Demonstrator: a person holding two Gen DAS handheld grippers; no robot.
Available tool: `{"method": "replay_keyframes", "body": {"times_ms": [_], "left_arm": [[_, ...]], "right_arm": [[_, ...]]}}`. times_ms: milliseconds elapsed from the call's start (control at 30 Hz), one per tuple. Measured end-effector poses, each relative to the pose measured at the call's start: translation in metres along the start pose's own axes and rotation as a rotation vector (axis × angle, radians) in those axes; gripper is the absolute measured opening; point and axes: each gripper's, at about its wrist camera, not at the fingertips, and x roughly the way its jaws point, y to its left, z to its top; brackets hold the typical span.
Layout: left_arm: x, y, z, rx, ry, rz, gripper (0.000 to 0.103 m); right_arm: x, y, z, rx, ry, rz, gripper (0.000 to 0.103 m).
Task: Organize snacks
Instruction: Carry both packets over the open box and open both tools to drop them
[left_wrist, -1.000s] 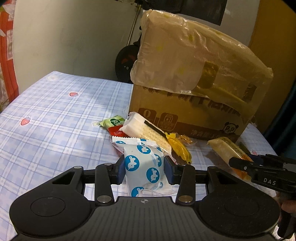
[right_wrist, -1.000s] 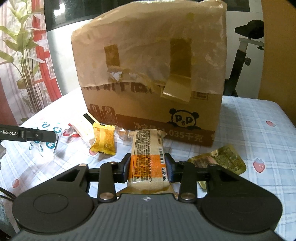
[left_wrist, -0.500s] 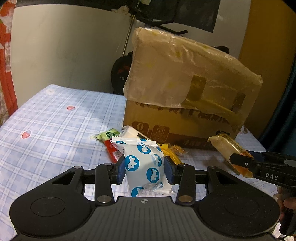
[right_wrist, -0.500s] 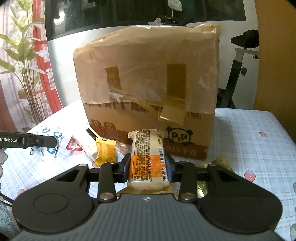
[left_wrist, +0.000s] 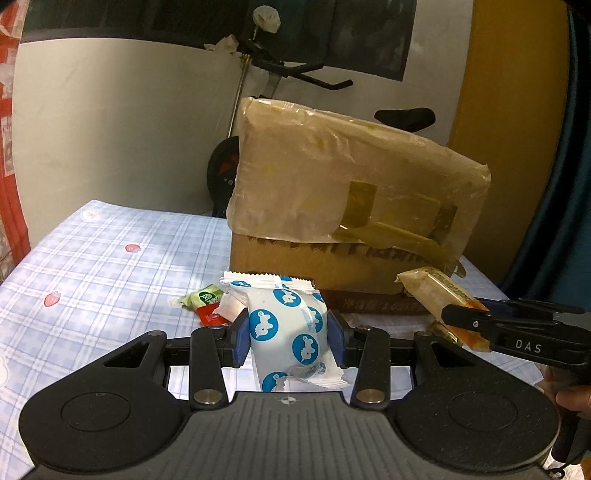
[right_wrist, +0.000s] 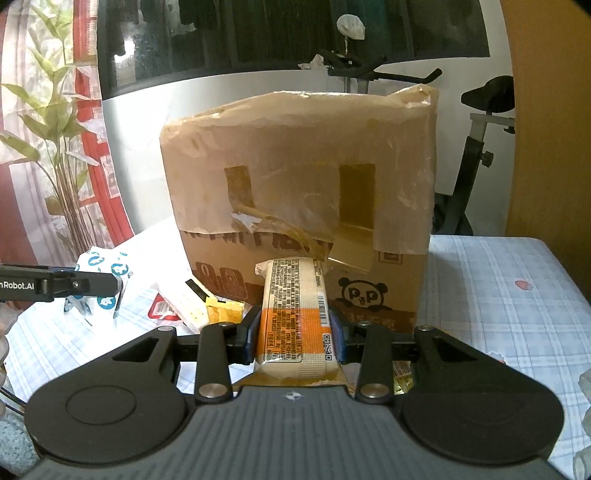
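Fingers first: the left gripper (left_wrist: 287, 334) has its blue pads pressed into both sides of a white packet with blue dots (left_wrist: 286, 328), puffy wrapper dented where we pinch it. The right gripper (right_wrist: 294, 338) is clamped the same way on an orange-and-white bar (right_wrist: 293, 314), held long-ways, label side up. We judge both snacks are clear of the table, gripped mid-body so neither end droops far.

Both point toward the cardboard box (right_wrist: 299, 206), which stands just ahead on the checked cloth (left_wrist: 110, 258). Its flaps are turned down the outside and taped, so we take the top to be open and the likely place for the snacks; the inside is hidden from us.

At the box's foot lie loose snacks: a green packet (left_wrist: 201, 297), a red one (left_wrist: 208, 315), a white cracker pack (right_wrist: 184, 304), a yellow one (right_wrist: 225, 310). Sorting looks barely begun.
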Motion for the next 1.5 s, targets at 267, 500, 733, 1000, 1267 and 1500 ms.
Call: {"method": "replay_keyframes", "body": {"times_ms": [267,500,733,1000,1267,1500], "left_arm": [[-0.012,-0.003,0.024,0.000,-0.058,-0.030,0.044],[-0.029,-0.008,0.071,0.032,-0.175,-0.075,0.045],[-0.012,-0.009,0.125,0.034,-0.239,-0.114,0.045],[0.041,-0.015,0.192,0.053,-0.252,-0.094,0.045],[0.086,-0.018,0.218,0.072,-0.181,-0.047,0.045],[0.104,-0.011,0.213,0.096,-0.129,-0.023,0.057]], "right_arm": [[-0.020,0.005,0.016,0.009,-0.070,0.021,0.039],[-0.057,0.012,0.059,0.004,-0.213,0.069,0.039],[-0.045,0.002,0.127,-0.061,-0.285,0.062,0.039],[0.015,-0.023,0.195,-0.086,-0.282,-0.043,0.039],[0.063,-0.045,0.202,-0.025,-0.205,-0.109,0.039],[0.076,-0.049,0.190,-0.007,-0.128,-0.113,0.048]]}}
